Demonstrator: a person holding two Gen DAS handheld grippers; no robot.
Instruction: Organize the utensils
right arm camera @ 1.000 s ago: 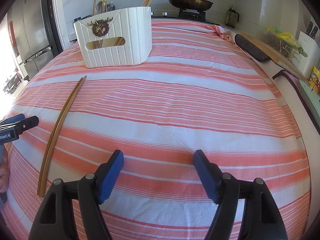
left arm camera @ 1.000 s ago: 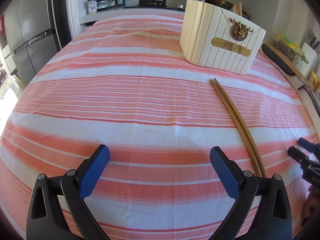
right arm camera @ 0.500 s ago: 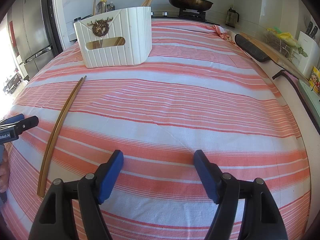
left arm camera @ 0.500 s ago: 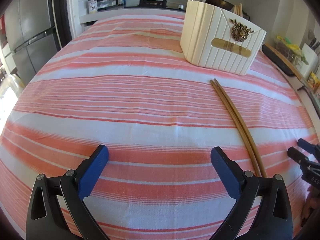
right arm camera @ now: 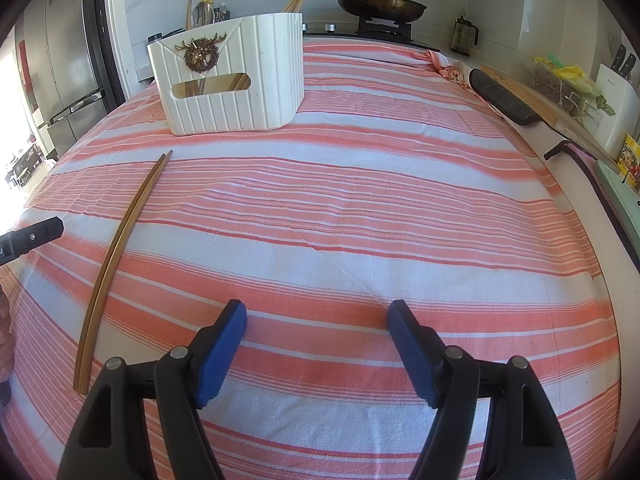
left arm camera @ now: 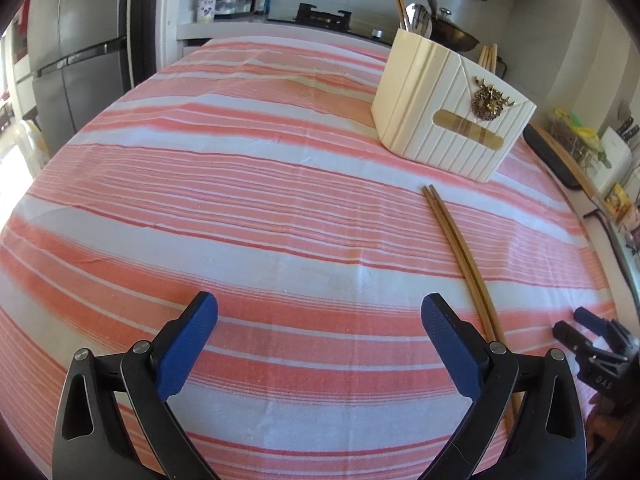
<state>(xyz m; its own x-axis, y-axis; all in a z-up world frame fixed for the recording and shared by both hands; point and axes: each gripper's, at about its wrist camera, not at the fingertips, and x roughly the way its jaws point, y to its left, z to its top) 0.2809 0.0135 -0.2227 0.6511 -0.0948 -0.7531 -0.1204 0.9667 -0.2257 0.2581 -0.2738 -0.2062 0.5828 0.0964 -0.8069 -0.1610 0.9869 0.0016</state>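
Observation:
A pair of long wooden chopsticks (left arm camera: pixel 460 252) lies side by side on the striped cloth, running toward a cream ribbed utensil holder (left arm camera: pixel 448 120) with a brass deer emblem. Spoons and more chopsticks stand inside the holder. My left gripper (left arm camera: pixel 318 314) hovers open over bare cloth, with the chopsticks just past its right finger. In the right wrist view the chopsticks (right arm camera: pixel 120 248) lie to the left and the holder (right arm camera: pixel 232 84) stands at the far left. My right gripper (right arm camera: pixel 316 318) is open above the cloth with nothing between its fingers.
The table is covered by a pink and white striped cloth (right arm camera: pixel 380 184). A wok (right arm camera: pixel 380 4) sits on the stove behind it. A black pad and a wooden board (right arm camera: pixel 508 96) lie along the right counter. A fridge (left arm camera: pixel 68 72) stands at the left.
The left wrist view has rolled slightly, so the scene now tilts a little. Neither gripper has changed its opening, and the chopsticks and the holder lie where they were.

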